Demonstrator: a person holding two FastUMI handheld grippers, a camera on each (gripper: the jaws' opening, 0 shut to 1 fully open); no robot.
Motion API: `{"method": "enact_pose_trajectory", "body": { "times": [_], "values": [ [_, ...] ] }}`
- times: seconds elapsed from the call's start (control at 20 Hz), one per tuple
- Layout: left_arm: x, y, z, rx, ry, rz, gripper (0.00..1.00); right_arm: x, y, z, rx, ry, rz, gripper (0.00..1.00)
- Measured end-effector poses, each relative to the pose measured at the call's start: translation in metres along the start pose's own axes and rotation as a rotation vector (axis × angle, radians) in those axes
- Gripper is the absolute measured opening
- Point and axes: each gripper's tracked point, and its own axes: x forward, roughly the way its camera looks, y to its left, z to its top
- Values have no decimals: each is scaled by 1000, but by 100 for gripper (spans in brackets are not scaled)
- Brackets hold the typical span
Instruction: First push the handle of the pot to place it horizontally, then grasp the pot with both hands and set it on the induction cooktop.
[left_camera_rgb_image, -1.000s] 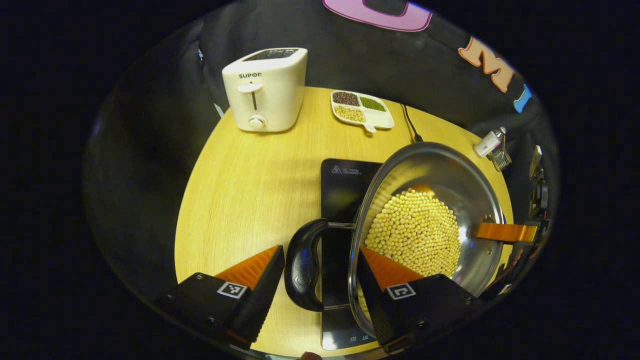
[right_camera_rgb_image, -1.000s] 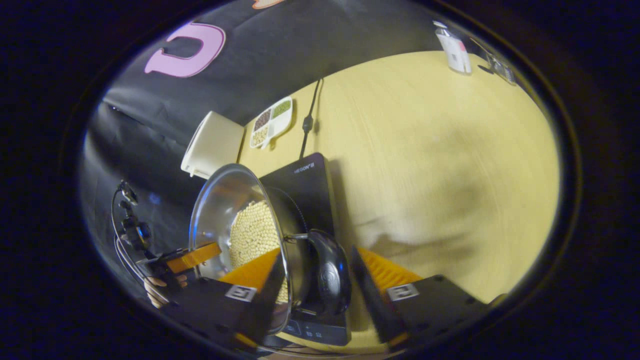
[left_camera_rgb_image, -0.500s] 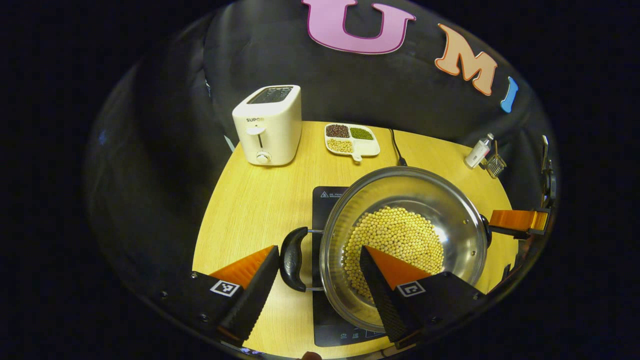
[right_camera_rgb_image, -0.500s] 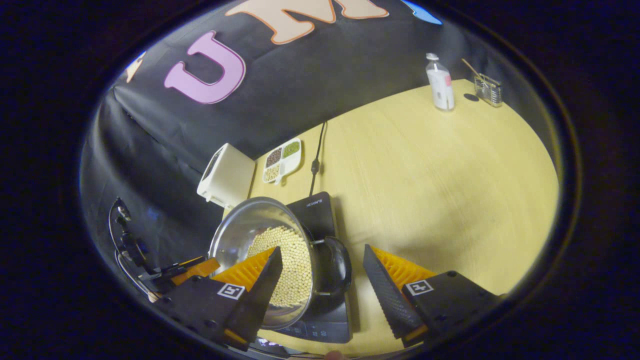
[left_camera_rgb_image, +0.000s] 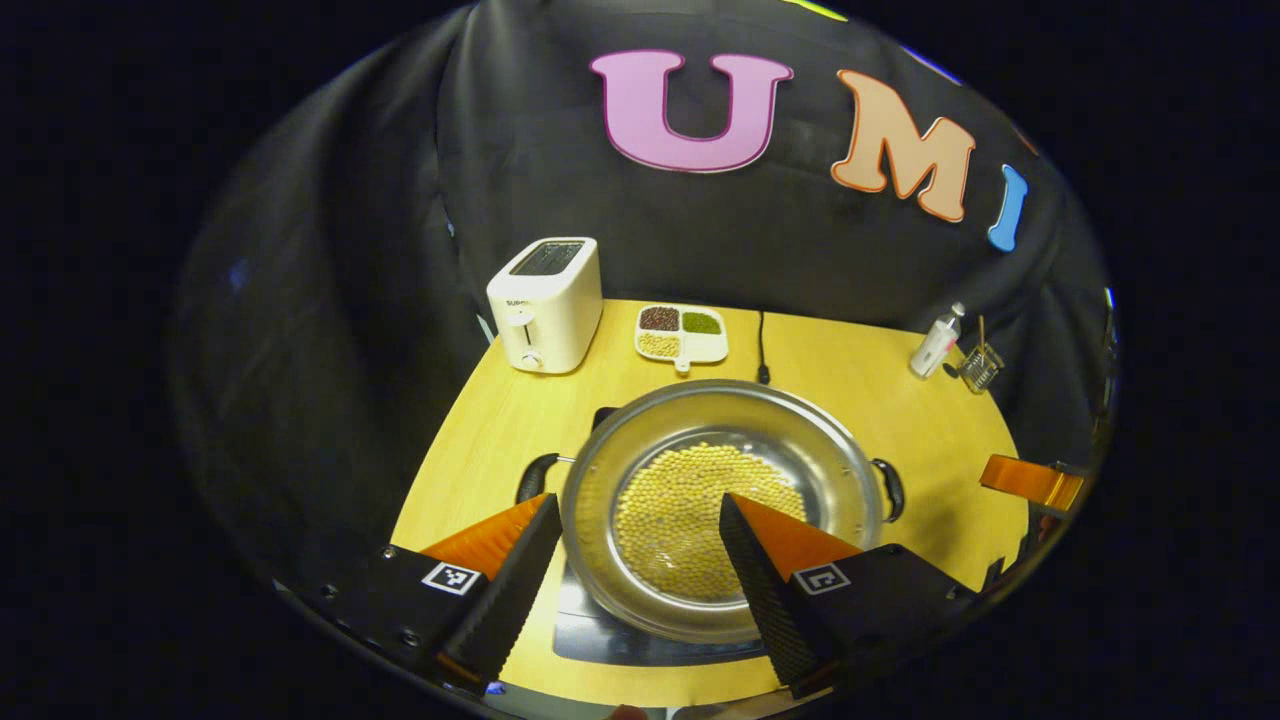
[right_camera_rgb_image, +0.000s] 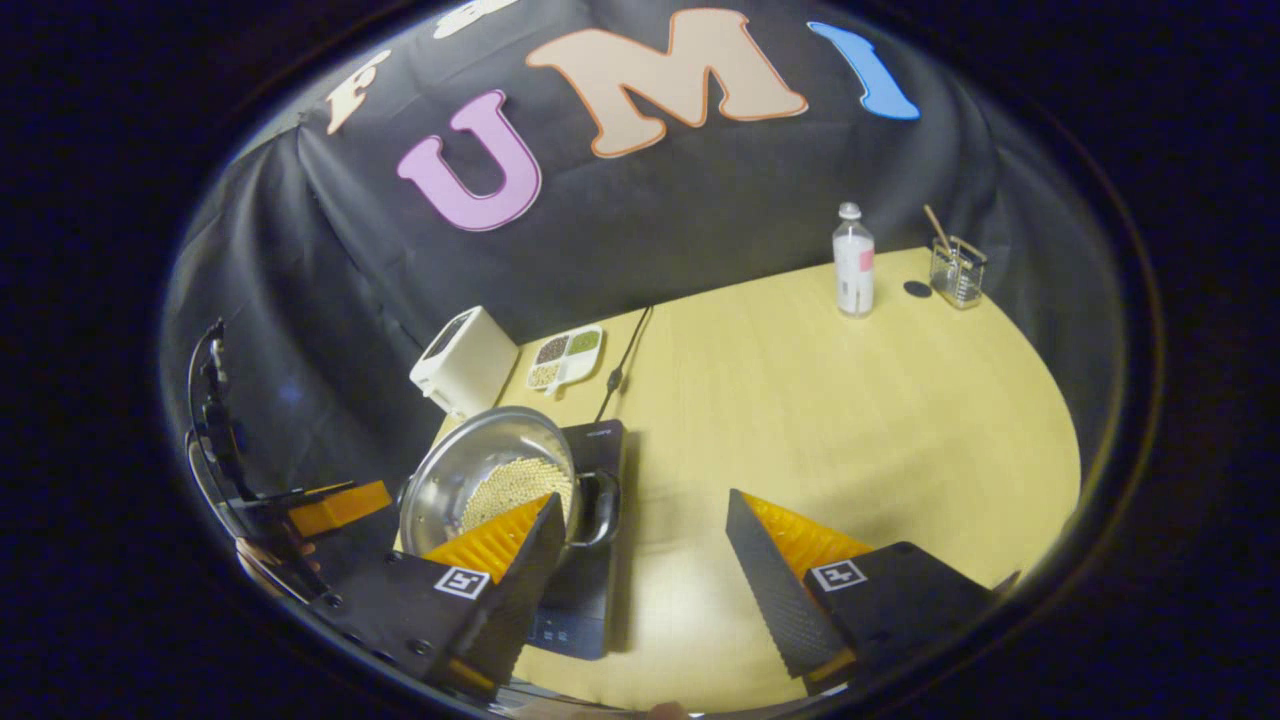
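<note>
On the induction cooktop (left_camera_rgb_image: 600, 640) the pot (left_camera_rgb_image: 720, 500) apparently sits, below both gaping, empty grippers, left gripper (left_camera_rgb_image: 635, 565) nearer.

pot (right_camera_rgb_image: 487, 480) of beans sits on cooktop (right_camera_rgb_image: 585, 540) | right gripper (right_camera_rgb_image: 645, 560) open, empty, near | bottle (right_camera_rgb_image: 853, 262) far back

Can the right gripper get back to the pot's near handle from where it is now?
Probably yes. The right gripper is open, and bare table lies between it and the pot's handle; the pot sits on the induction cooktop.
</note>
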Motion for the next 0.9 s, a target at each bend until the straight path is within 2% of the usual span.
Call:
{"method": "enact_pose_trajectory", "body": {
  "times": [0.15, 0.4, 0.45, 0.5, 0.75, 0.9],
  "values": [
    [-31, -59, -1, -38, -49, 1, 97, -40, -42, 20, -38, -52, 5, 100],
    [-80, -159, 14, -127, -176, -42, 98, -99, -101, 60, -45, -164, 17, 100],
    [-89, -176, 17, -141, -201, -35, 97, -110, -110, 66, -50, -185, 27, 92],
    [-98, -191, 20, -146, -228, -31, 97, -121, -120, 75, -55, -210, 37, 92],
    [-148, -243, 46, -122, -436, 21, 97, -167, -172, 114, -99, -305, 36, 92],
    [-174, -255, 58, -83, -531, 63, 96, -189, -182, 137, -140, -381, 27, 92]
  ]
}}
